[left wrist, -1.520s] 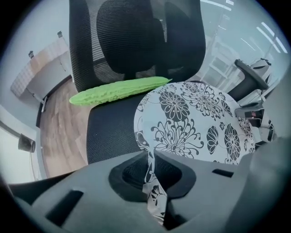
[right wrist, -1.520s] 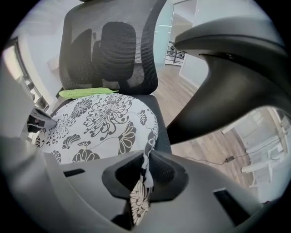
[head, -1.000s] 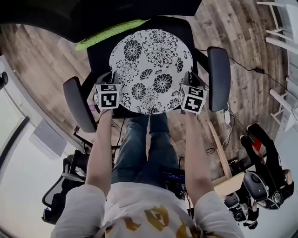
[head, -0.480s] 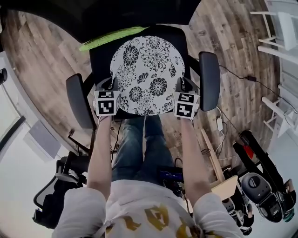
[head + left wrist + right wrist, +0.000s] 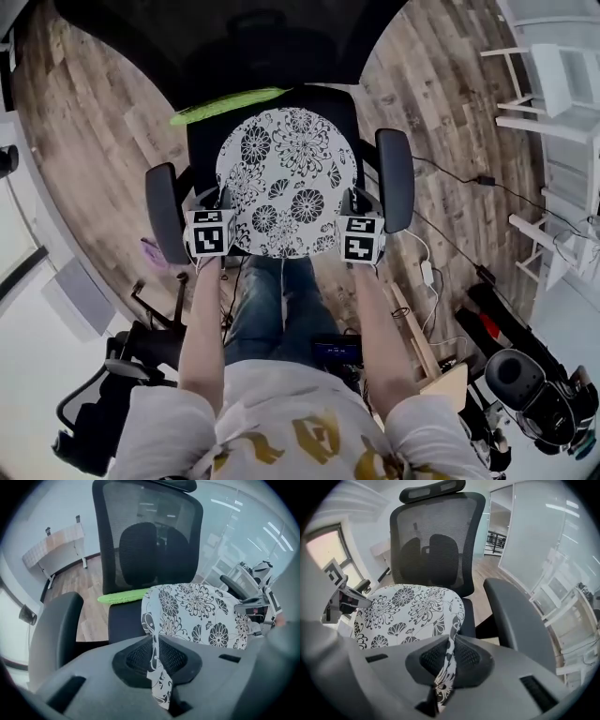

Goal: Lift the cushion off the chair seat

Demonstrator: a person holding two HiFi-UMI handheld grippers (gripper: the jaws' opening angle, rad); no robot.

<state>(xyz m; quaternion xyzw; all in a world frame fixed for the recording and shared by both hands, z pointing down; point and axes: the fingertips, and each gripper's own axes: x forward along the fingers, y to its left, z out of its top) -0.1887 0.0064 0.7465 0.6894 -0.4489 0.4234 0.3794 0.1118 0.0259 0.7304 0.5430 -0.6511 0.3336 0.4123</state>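
The left tongs [image 5: 157,667] were closed on a pinch of flowered cloth at the front-left rim of the cushion [image 5: 201,613]. The right tongs [image 5: 445,667] were closed in the same way on its front-right rim. Both pinches showed thin cloth pressed between the jaws, with a loose tail hanging below.

From both tongs the cushion stretched away toward the backrest [image 5: 147,541]. It lay over the middle of the chair seat [image 5: 202,141], and its front rim was at the seat's front edge. It was round, so it had no long axis. The line between the two grips ran across the seat from side to side, and the two hands were equally near. I judged that a straight, even rise of both hands was what the lift needed.

The left armrest [image 5: 167,211] and the right armrest [image 5: 395,178] stood just outside the tongs and narrowed any sideways way out. A green pad [image 5: 230,103] lay along the seat's rear edge, near the cushion's far rim. I could not tell if they touched.
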